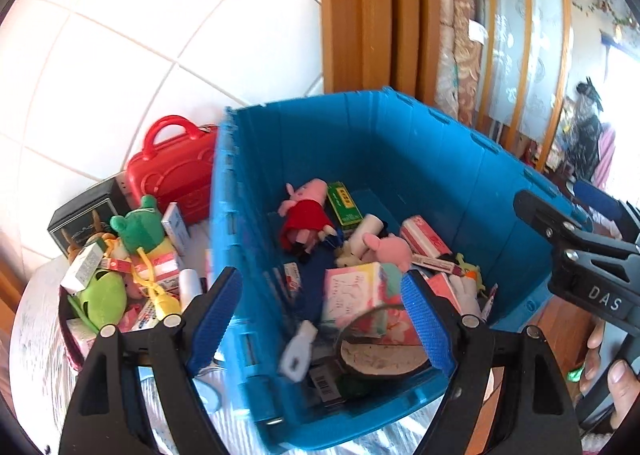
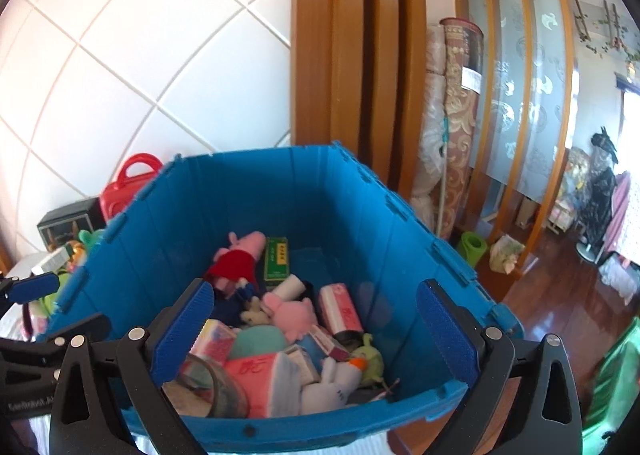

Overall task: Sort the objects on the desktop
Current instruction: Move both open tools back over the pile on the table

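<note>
Both tongs hang over the near end of the blue bin, and both stand wide with nothing between the pads. The right tongs look straight down into the bin; the left tongs straddle its left wall, with the left pad outside and the right pad over the contents.

The bin is already well filled: a pink pig in a red dress and a green box at the far end, a second pink plush, a red-and-white carton, a tape roll and small boxes heaped near.

What is left to sort lies left of the bin on the surface: a green frog plush, a yellow clip, a white tube, a dark box and a red case against the tiled wall.

The step in hand seems to be going back for the next item, and the left tongs are nearer that pile. Done well, that means:
- lifting clear of the bin's left wall before swinging left, so the pad does not catch the rim;
- choosing something on top and loose, such as the frog or the tube, not a box pinned beneath;
- closing across the narrow side, squarely, so it does not twist out;
- keeping the right tongs back, so the two do not collide.
</note>
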{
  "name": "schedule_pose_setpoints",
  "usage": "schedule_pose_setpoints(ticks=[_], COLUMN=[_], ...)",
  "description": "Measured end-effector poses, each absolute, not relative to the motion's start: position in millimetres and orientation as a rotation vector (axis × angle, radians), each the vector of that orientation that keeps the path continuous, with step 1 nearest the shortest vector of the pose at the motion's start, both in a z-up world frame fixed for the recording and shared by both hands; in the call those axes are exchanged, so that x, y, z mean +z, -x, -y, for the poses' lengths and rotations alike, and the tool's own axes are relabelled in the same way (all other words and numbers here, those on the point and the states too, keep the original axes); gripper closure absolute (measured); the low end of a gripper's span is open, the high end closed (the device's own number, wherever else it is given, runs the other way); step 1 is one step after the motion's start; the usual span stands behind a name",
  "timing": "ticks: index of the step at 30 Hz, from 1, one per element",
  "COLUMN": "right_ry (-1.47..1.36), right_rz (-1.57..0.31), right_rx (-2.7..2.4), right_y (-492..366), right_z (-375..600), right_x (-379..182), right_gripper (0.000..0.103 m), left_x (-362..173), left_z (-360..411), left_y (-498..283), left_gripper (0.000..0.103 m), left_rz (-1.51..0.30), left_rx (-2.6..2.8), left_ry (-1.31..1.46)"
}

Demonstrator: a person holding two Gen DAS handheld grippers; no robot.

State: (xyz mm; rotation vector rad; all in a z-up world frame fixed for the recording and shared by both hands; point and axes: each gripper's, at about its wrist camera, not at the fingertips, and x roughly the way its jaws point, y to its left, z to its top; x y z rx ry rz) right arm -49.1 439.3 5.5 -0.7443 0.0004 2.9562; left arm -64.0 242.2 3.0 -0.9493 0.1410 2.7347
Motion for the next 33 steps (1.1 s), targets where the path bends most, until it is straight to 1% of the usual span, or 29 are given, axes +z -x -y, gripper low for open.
schedule_pose_setpoints(ticks=[6, 11, 16, 21, 26, 33], right_ry=[0.699, 0.708, 0.725, 0.795, 0.925, 1.186], right_rz=[0.04, 0.091, 0.155, 0.261, 0.302, 0.396], right_rx=[3.074, 3.192, 3.307, 3.379, 3.426, 3.379], right_y=[42, 43, 41, 42, 46, 60], right_z=[-388, -331, -271, -210, -162, -108], right_x=[17, 18, 16, 5, -18, -74], right_gripper=[0.0, 0.0, 0.0, 0.0, 0.0, 0.0], left_x=[6, -1, -18, -39, -66, -116], left_z=[-177, -114, -38, 29, 67, 79], left_y=[52, 48, 44, 33, 29, 39], left_gripper=[0.021, 0.021, 0.021, 0.021, 0.021, 0.021], left_rz=[-0.039, 0.0, 0.113, 0.188, 0.152, 0.087], left_rx=[2.803, 2.911, 3.02, 3.12, 3.123, 2.999], left_ry=[0.938, 1.004, 1.111, 1.207, 1.274, 1.336])
